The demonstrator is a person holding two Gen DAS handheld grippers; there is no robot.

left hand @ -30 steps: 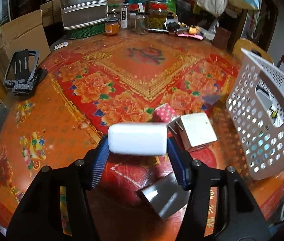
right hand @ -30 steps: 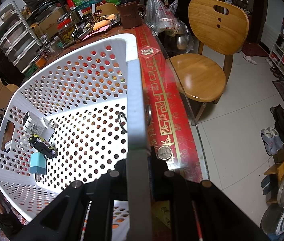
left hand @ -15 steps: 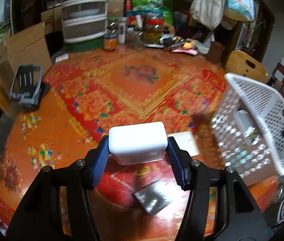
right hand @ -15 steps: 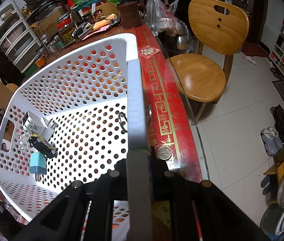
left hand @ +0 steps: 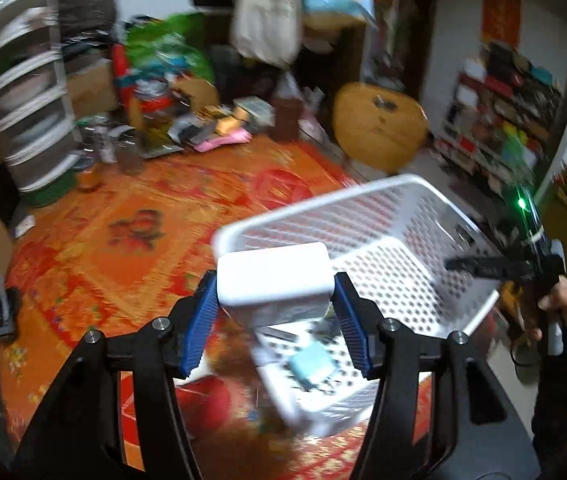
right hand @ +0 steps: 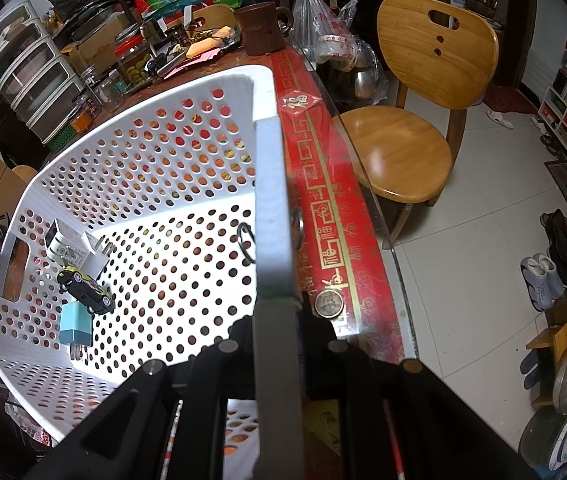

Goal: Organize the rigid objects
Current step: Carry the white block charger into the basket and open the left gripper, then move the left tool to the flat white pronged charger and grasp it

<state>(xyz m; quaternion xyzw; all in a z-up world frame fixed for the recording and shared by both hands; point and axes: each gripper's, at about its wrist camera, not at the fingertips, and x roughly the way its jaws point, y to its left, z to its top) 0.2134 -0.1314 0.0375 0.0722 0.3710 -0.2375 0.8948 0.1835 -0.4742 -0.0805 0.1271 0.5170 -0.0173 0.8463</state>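
Right wrist view: glass-topped tabletop (right hand: 367, 216) under red patterned cloth; one white perforated plastic basket (right hand: 155, 168), tilted, rim pinched in the fully closed right tool (right hand: 275, 320). Inside, three items: white boxy adapter (right hand: 68, 245), toy car (right hand: 85, 286), pale blue plug (right hand: 76, 325). Left tool (left hand: 279, 312) (blue ribbed pads) clamped on one smooth white rounded block (left hand: 277, 276) above the basket.

Motion blur smears the table clutter (left hand: 187, 128); the basket wall (right hand: 273, 216) hides the right tongs' tips.
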